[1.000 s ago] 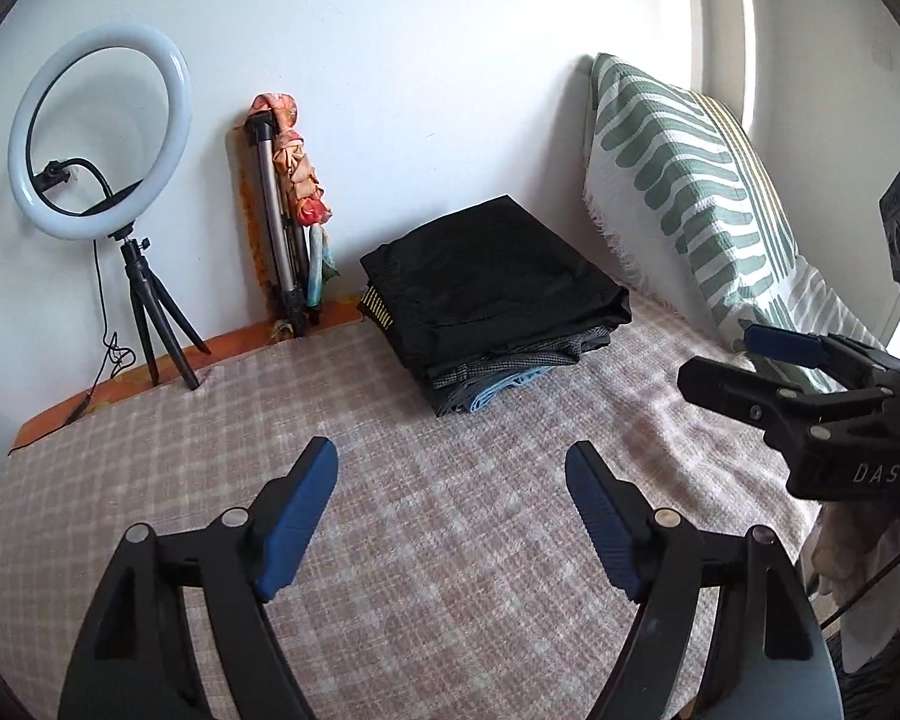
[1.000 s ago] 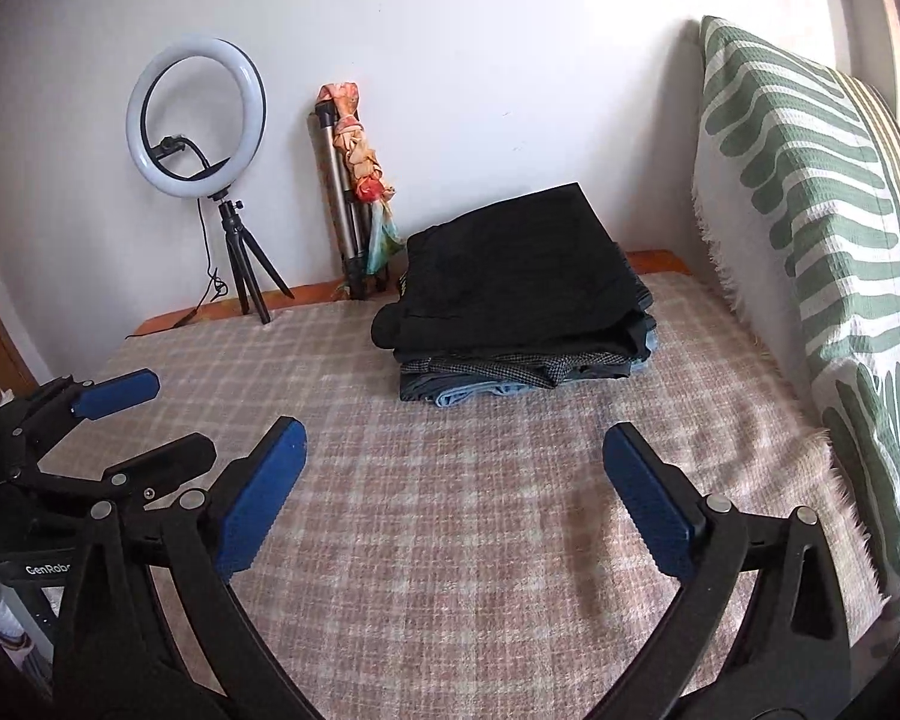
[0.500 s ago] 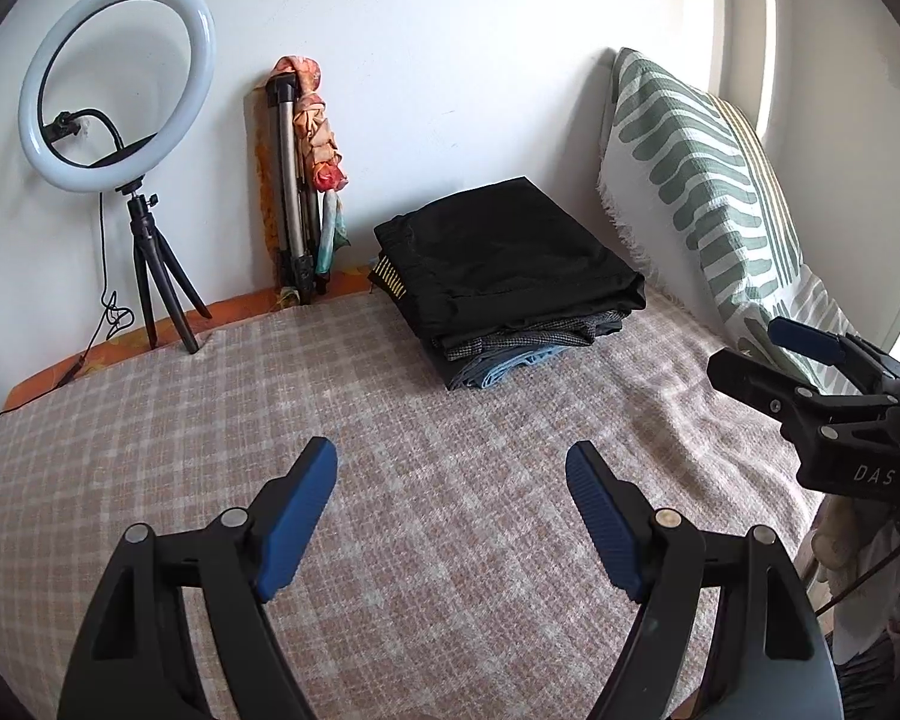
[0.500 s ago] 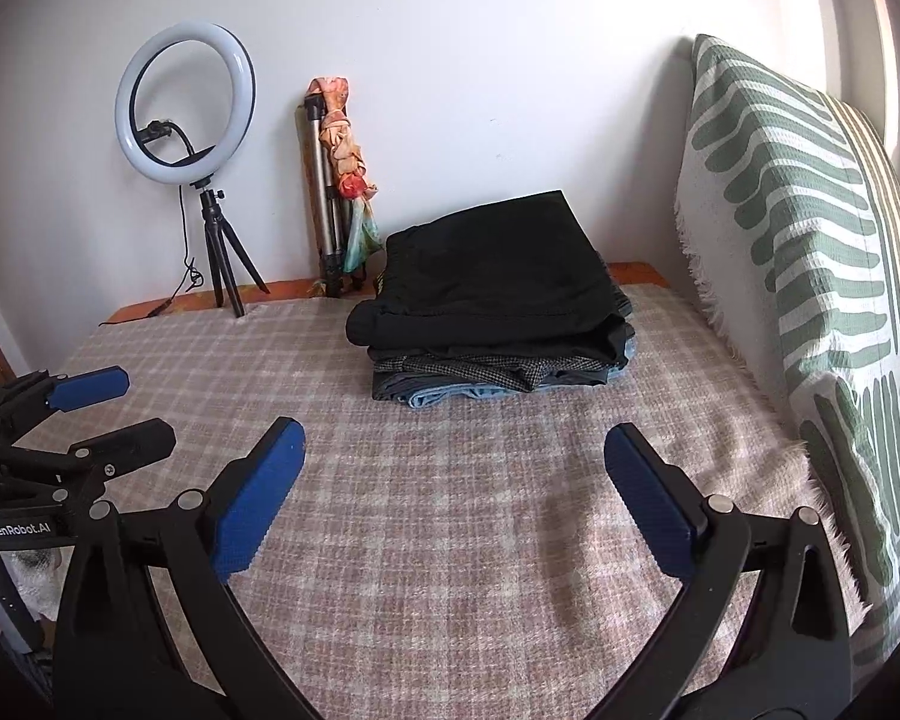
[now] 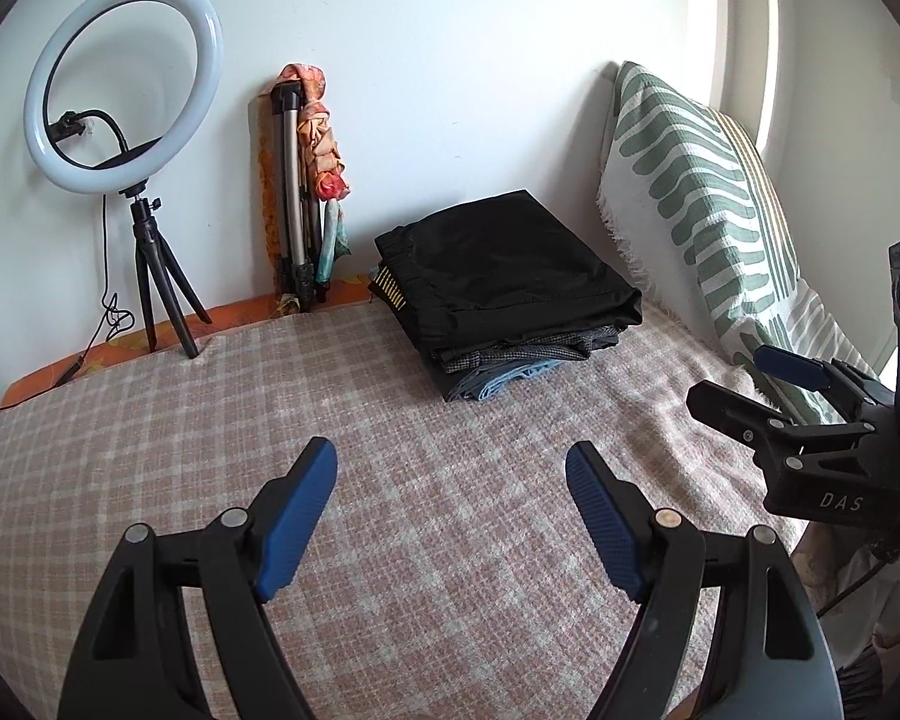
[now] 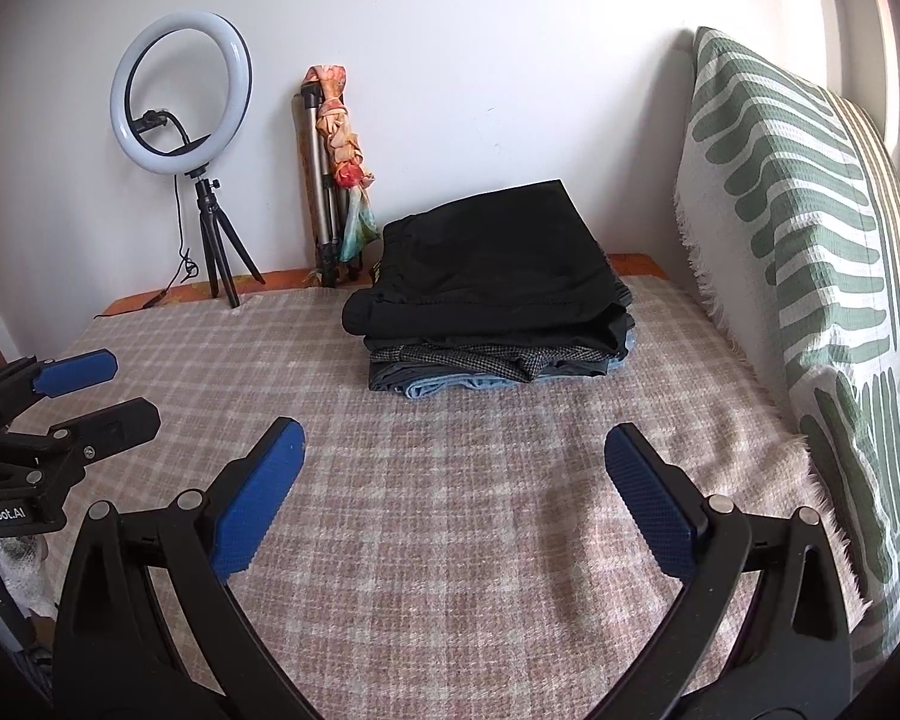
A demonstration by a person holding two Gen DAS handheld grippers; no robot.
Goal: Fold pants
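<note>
Left claw (image 5: 450,474) and right claw (image 6: 453,456) both gape wide, empty, touching nothing above the bed (image 6: 450,540); folded pants (image 6: 486,282) stacked at its far edge

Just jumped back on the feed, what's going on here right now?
A person holds two grippers over a bed with a checked blanket. The left gripper and the right gripper are both open and empty, touching nothing. A stack of folded clothes, black pants on top, sits near the wall beside a green-striped pillow. No unfolded pants show on the bed.
</note>
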